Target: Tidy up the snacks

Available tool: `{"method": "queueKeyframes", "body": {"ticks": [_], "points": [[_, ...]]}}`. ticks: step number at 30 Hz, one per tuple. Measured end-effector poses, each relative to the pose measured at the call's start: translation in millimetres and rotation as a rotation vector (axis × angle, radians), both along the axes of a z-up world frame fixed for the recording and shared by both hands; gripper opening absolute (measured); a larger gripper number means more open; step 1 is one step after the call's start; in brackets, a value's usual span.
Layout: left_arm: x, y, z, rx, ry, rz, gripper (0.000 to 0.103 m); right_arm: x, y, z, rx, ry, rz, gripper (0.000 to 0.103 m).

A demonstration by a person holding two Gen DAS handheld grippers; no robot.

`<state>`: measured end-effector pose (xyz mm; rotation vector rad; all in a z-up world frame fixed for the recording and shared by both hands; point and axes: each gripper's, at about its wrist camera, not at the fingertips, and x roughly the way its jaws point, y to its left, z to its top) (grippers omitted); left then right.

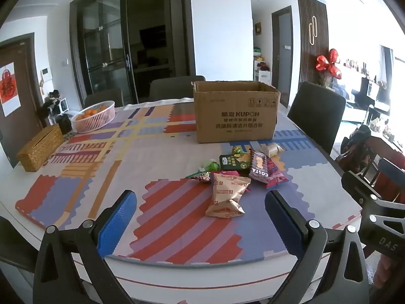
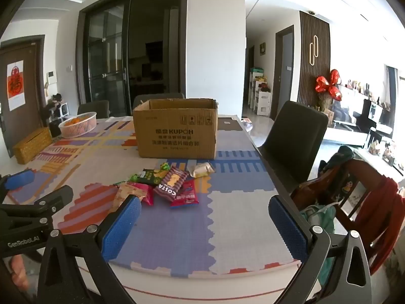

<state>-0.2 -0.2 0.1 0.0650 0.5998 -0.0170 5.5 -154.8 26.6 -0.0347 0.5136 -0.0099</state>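
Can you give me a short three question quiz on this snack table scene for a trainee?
1. True or false: the cardboard box stands open at the top.
2. Which packet lies nearest the left gripper? A) the tan packet B) the Costa packet C) the pale packet
3. Fill in: the white basket holds ____ fruit.

Key:
1. True.
2. A.
3. Orange.

Both grippers, including the right gripper, are open and hold nothing.
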Motion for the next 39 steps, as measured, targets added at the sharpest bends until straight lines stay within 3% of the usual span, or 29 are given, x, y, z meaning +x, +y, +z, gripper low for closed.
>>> {"method": "queueKeyframes", "body": {"ticks": [39], "points": [[-6.2,1.3,4.9,-0.008,-0.025,-0.002,0.103,-1.1,-0.1,-0.4,0.01,-0.007,0.004,0.102]]}}
